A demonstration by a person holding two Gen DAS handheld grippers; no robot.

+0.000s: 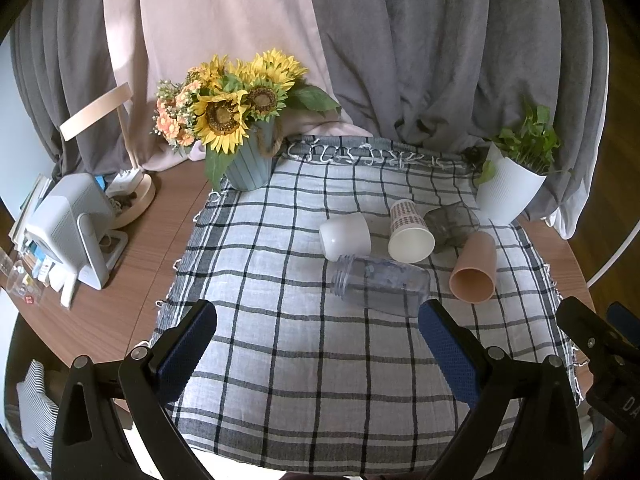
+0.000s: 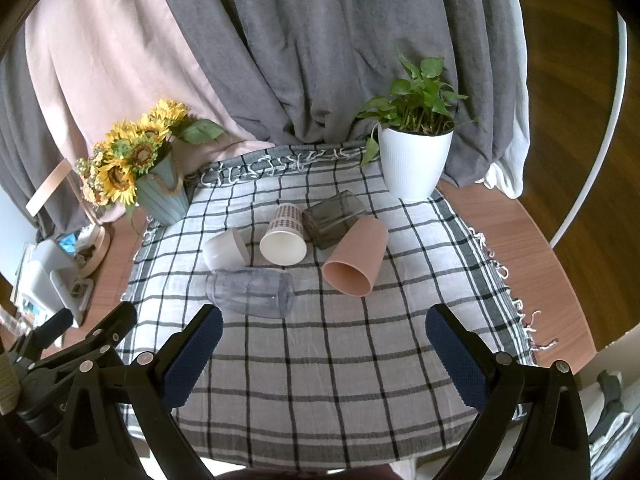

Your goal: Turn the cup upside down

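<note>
Several cups lie on their sides on a checked cloth (image 1: pixel 304 360) (image 2: pixel 320 368): a white cup (image 1: pixel 345 236) (image 2: pixel 225 249), a patterned paper cup (image 1: pixel 409 232) (image 2: pixel 285 236), a dark glass tumbler (image 1: pixel 452 224) (image 2: pixel 332 218), a pink cup (image 1: pixel 474 268) (image 2: pixel 356 256) and a clear plastic cup (image 1: pixel 380 286) (image 2: pixel 250 290). My left gripper (image 1: pixel 318 320) is open and empty, just short of the clear cup. My right gripper (image 2: pixel 324 324) is open and empty, short of the pink and clear cups.
A sunflower pot (image 1: pixel 250 164) (image 2: pixel 162 196) stands at the cloth's back left, a white plant pot (image 1: pixel 506 192) (image 2: pixel 412 164) at the back right. A white device (image 1: pixel 72 224) and a wooden lamp base (image 1: pixel 132 196) sit on the wooden table (image 1: pixel 120 300) at left. Curtains hang behind.
</note>
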